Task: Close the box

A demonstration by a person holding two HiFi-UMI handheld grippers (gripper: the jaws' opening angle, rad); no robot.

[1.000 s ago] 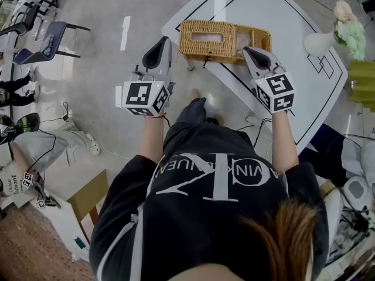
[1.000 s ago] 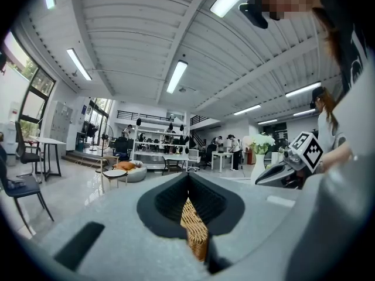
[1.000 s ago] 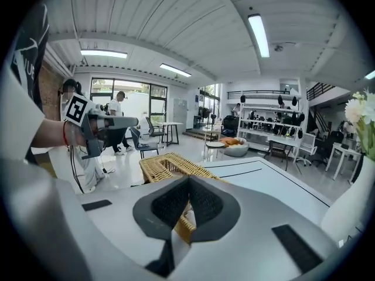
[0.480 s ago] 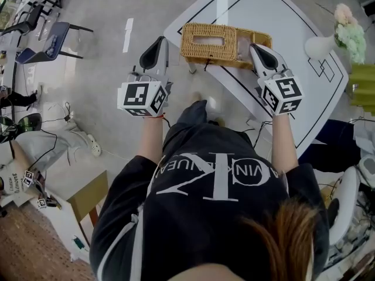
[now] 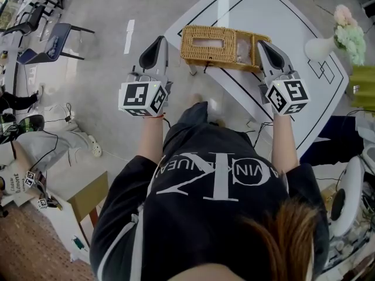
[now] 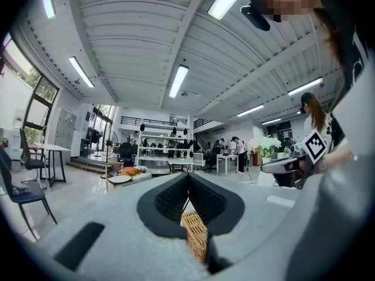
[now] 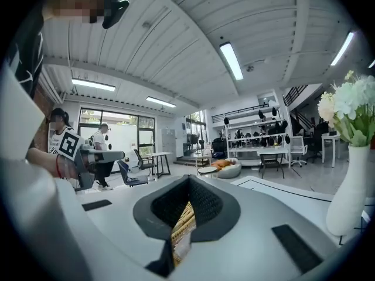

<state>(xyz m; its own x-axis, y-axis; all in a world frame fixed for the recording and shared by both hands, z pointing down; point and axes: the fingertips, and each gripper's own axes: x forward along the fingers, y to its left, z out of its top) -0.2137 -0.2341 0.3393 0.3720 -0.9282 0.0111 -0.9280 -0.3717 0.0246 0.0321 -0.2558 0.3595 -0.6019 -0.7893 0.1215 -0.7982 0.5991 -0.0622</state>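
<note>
The rectangular tan woven-wicker box [image 5: 211, 40] is set on a white, black-lined table [image 5: 275, 4]. The grey right gripper [image 5: 262, 43] is held at the box's right end with its jaws pressed together. A strip of coarse weave is seen just ahead of them, and whether it is touched cannot be told. The grey left gripper [image 5: 156, 42] is held beside the box's left end, apart from it, its jaws likewise closed. An oval slot is cut in the box's flat top, and a pale interior is exposed at its right end.

Oblong wicker box [image 5: 208, 40] near white table's [image 5: 293, 10] edge, right-end lid [image 5: 246, 47] apparently ajar
</note>
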